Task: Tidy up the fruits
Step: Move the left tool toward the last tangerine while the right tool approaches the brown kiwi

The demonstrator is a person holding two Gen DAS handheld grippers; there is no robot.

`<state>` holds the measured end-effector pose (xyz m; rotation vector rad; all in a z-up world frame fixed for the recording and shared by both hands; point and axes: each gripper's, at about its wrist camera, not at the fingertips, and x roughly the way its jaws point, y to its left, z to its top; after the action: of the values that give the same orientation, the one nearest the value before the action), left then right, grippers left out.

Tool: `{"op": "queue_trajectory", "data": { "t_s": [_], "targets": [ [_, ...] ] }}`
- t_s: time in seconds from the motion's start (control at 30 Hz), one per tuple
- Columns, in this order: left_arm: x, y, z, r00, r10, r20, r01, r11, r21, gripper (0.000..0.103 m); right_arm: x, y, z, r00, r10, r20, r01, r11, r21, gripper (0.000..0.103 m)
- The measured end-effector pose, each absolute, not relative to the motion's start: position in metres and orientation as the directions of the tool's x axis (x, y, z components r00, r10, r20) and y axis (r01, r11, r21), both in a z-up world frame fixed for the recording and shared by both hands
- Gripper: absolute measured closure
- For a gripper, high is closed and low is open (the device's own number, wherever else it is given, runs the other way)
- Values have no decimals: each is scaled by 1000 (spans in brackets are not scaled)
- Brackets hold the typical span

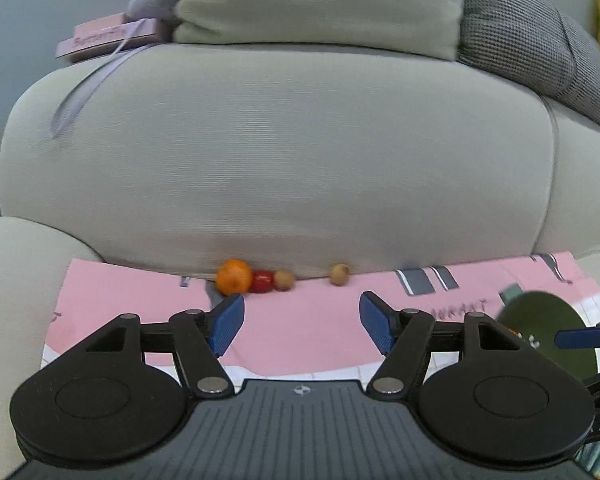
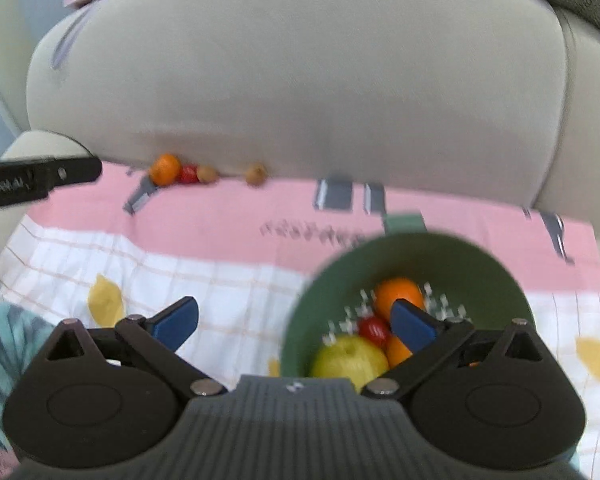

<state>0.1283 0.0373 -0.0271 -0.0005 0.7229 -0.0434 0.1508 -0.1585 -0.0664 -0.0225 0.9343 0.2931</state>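
Left wrist view. The left gripper (image 1: 302, 326) hangs low over a pink-bordered cloth (image 1: 320, 332) spread on a pale sofa seat, its blue-padded jaws spread wide with nothing between them. Ahead, along the foot of the sofa's back cushion (image 1: 276, 152), lie four loose fruits in a row: a mandarin (image 1: 233, 277), a red cherry tomato (image 1: 262, 281) touching it, a small tan fruit (image 1: 284, 280) next, and a second tan fruit (image 1: 339, 274) a little apart to the right. A green bowl (image 1: 548, 332) shows at the right edge. A lilac box with ribbon (image 1: 108, 36) sits on the sofa's left arm.

Right wrist view (blurred). The right gripper (image 2: 296, 326) has its jaws wide apart and holds nothing; its right finger reaches over the green bowl (image 2: 456, 256). Inside the bowl lie an orange (image 2: 398, 292), a red tomato (image 2: 374, 330) and a yellow-green apple (image 2: 350, 358). The same four fruits line the cushion foot, mandarin (image 2: 165, 169) leftmost.
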Motion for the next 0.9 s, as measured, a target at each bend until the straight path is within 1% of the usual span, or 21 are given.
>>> {"op": "queue_trajectory", "data": {
  "t_s": [0.13, 0.27, 0.37, 0.43, 0.53, 0.6, 0.63, 0.73, 0.83, 0.87, 0.9],
  "targets": [
    [133, 49, -24, 782, -55, -620, 49, 998, -27, 25, 166, -141, -61, 585, 275, -763, -292, 949, 118, 4],
    [141, 56, -24, 797, -59, -601, 50, 998, -33, 25, 181, -122, -62, 608, 304, -734, -331, 937, 114, 4],
    [153, 66, -28, 779, -71, -623, 41, 997, -62, 25, 192, -111, -66, 614, 330, -717, -362, 925, 115, 4],
    [163, 73, -33, 740, -110, -663, 50, 993, -109, 25, 198, -106, -69, 614, 347, -709, -380, 917, 120, 5],
    [174, 82, -42, 712, -166, -682, 49, 981, -188, 26, 214, -99, -77, 600, 360, -714, -392, 911, 130, 15],
    [181, 85, -48, 701, -196, -686, 54, 973, -223, 27, 226, -96, -85, 586, 367, -722, -392, 909, 143, 20],
    [186, 86, -51, 695, -207, -688, 61, 971, -231, 27, 231, -95, -88, 581, 368, -726, -390, 909, 149, 21],
    [199, 84, -62, 677, -203, -707, 68, 974, -215, 28, 249, -91, -101, 565, 367, -739, -384, 910, 158, 30],
    [211, 87, -74, 658, -203, -725, 61, 974, -218, 29, 262, -88, -112, 550, 373, -747, -386, 907, 169, 37],
    [215, 89, -79, 652, -203, -730, 54, 974, -222, 29, 268, -86, -116, 544, 376, -750, -387, 906, 173, 37],
    [220, 91, -84, 645, -199, -738, 44, 974, -224, 30, 272, -84, -119, 539, 378, -753, -389, 904, 176, 39]
  ]
}}
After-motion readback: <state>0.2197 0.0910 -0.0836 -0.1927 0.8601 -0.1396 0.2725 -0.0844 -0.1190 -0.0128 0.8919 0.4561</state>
